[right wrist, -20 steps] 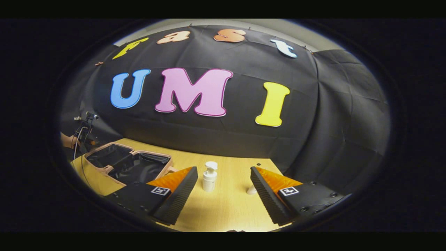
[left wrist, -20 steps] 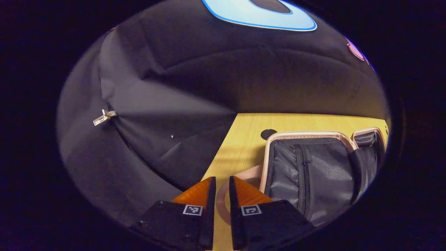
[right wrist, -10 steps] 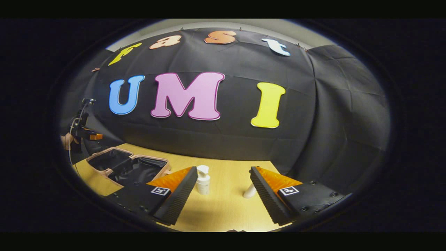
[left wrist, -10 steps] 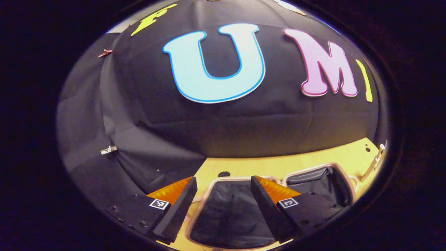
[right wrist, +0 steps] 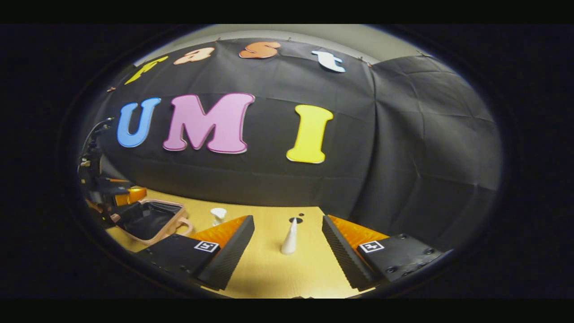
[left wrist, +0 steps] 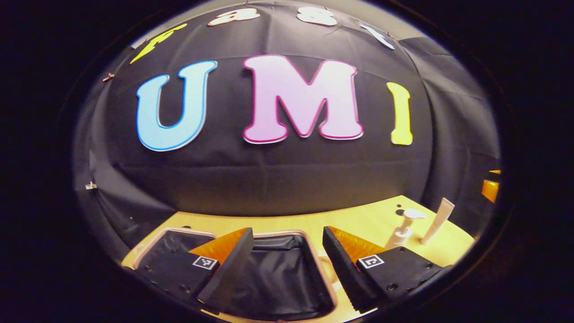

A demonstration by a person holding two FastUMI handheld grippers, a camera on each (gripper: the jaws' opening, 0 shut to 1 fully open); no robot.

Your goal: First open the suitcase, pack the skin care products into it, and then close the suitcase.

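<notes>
Jaws of both grippers spread wide, empty: left gripper (left wrist: 287, 251) above the open suitcase (left wrist: 287, 278), right gripper (right wrist: 288, 242) framing the upright tube (right wrist: 289, 237).

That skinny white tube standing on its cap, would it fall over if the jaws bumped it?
Probably. The tube stands tall on a narrow base, so it looks tippy. It seems small and light, likely sliding easily on the smooth table.

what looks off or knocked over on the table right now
Nothing stands out. The suitcase lies open and flat on the table, its dark lining unspilled. The pump bottle and the tube both stand upright on the wood beside it, apart from each other. Both the left gripper and the right gripper are open and hold nothing.
</notes>
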